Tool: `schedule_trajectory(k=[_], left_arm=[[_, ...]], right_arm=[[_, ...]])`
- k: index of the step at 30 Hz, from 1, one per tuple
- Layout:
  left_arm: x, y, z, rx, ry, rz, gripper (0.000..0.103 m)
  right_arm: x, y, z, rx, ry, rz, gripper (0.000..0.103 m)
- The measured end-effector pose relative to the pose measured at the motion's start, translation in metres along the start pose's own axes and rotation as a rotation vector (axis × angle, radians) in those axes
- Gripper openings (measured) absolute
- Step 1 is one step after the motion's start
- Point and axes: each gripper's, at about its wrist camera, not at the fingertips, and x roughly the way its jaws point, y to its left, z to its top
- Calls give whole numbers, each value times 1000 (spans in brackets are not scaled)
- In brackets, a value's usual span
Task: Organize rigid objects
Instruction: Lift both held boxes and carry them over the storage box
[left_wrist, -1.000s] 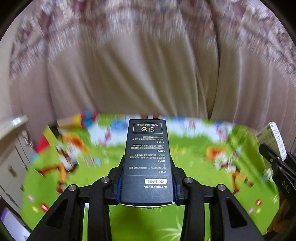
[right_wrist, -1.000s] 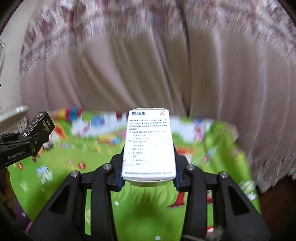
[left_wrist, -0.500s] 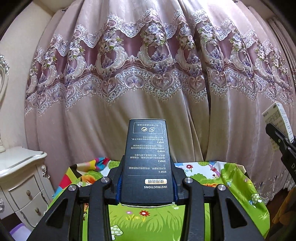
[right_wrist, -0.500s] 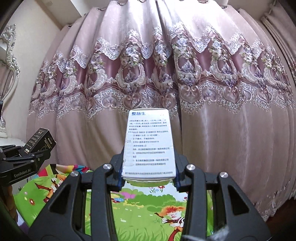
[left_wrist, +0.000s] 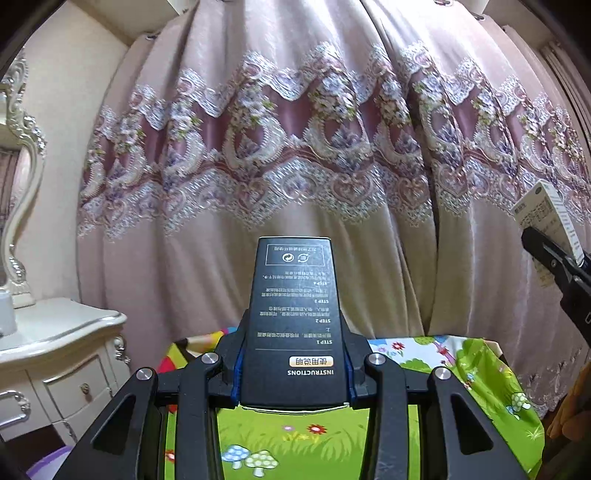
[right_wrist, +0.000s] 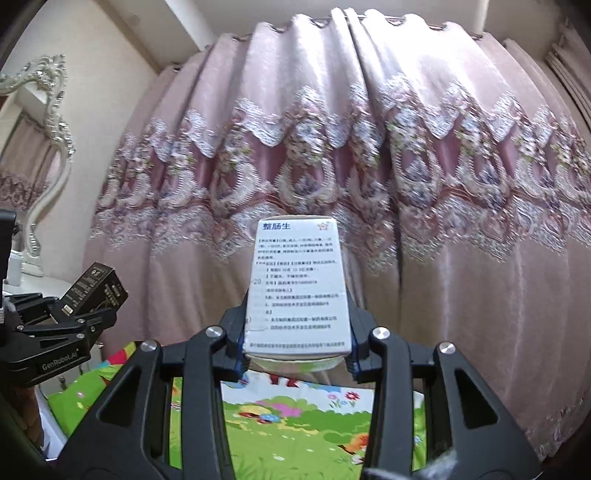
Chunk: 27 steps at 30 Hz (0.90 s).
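Note:
My left gripper (left_wrist: 293, 373) is shut on a black box (left_wrist: 295, 317) printed with instructions, held up in the air and pointing level at the curtain. My right gripper (right_wrist: 297, 343) is shut on a white medicine box (right_wrist: 297, 284) with blue print, tilted slightly upward. In the left wrist view the white medicine box (left_wrist: 546, 218) shows at the right edge. The right wrist view has the black box (right_wrist: 94, 290) at its left edge, clamped in the left gripper (right_wrist: 77, 314). Both boxes hang well above the green cartoon cloth (left_wrist: 480, 373).
A pink curtain (left_wrist: 295, 155) with a lace band fills the background close ahead. A white carved dresser (left_wrist: 55, 354) with drawers and a framed mirror (left_wrist: 18, 166) stands at the left. The green cartoon cloth (right_wrist: 295, 424) covers the surface below.
Both grippers have risen and tilted up with their boxes. The views went from mostly green cloth to mostly curtain. The grips have not changed.

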Motion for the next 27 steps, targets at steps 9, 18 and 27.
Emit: schedule_trajectory(k=[9,18,27], left_arm=[[-29,56,-12,-15,57,135,40],[-59,155,-48,-136,179,366,40],[-90,213,-93,-221,315,509,40]], right_arm=[[5,68,12,-29,42,260,44],[19,163,4,-36,189,632,44],[17,256,-18,-148,341,871,44]])
